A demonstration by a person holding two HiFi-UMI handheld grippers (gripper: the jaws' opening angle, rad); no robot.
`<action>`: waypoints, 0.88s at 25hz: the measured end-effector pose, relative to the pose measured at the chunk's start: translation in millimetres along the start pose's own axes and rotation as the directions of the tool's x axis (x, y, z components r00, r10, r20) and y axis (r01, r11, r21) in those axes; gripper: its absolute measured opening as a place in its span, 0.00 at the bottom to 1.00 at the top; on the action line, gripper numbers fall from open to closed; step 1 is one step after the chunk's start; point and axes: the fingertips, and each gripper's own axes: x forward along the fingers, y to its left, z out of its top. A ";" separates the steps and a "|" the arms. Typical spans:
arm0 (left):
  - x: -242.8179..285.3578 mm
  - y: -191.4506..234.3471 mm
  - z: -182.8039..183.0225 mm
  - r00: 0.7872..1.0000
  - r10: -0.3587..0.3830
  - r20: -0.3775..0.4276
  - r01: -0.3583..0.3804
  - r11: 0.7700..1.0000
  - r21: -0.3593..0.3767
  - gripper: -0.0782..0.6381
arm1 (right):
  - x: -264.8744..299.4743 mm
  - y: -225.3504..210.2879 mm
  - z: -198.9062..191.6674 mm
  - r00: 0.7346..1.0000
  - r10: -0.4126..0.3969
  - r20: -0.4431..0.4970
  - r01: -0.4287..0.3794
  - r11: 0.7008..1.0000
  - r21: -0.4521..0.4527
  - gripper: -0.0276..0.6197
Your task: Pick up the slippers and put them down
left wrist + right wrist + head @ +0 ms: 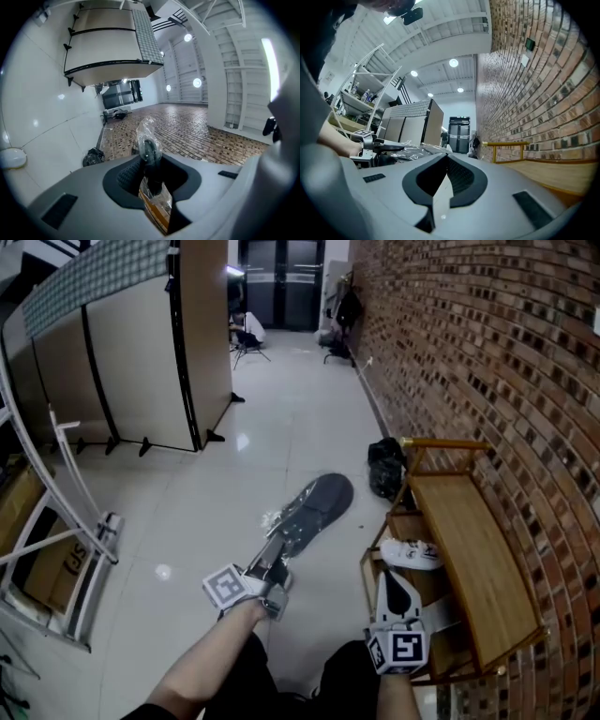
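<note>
Slipper [314,507] (bagged) clamped by left tool [279,557].

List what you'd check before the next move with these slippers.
1. Left hand-held gripper clamped on the plastic-wrapped dark slipper: ok.
2. Held slipper lifted off the floor: cannot tell from these angles.
3. Right hand-held gripper open, ready to grasp: not ok, its jaws look closed and it holds no slipper.
4. White slipper in sight, on the wooden bench's lower shelf, just beyond the right hand-held gripper: ok.
5. Black bag by the bench, apart from the held slipper: ok.
</note>
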 end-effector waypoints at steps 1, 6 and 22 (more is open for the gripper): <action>-1.9 7.5 -2.4 1.000 0.009 0.006 -0.009 1.000 -0.009 0.22 | 2.2 -3.7 -5.8 1.000 -0.002 -0.009 0.002 1.000 0.004 0.06; 1.5 50.9 -11.8 0.998 0.058 0.028 -0.057 0.998 -0.041 0.22 | 38.3 -20.4 -43.1 0.998 0.012 -0.065 -0.014 1.000 -0.020 0.06; -5.1 243.6 -85.6 0.952 0.305 -0.022 -0.304 0.940 -0.153 0.22 | 145.4 -20.2 -204.6 0.964 0.082 -0.253 -0.049 0.990 0.135 0.06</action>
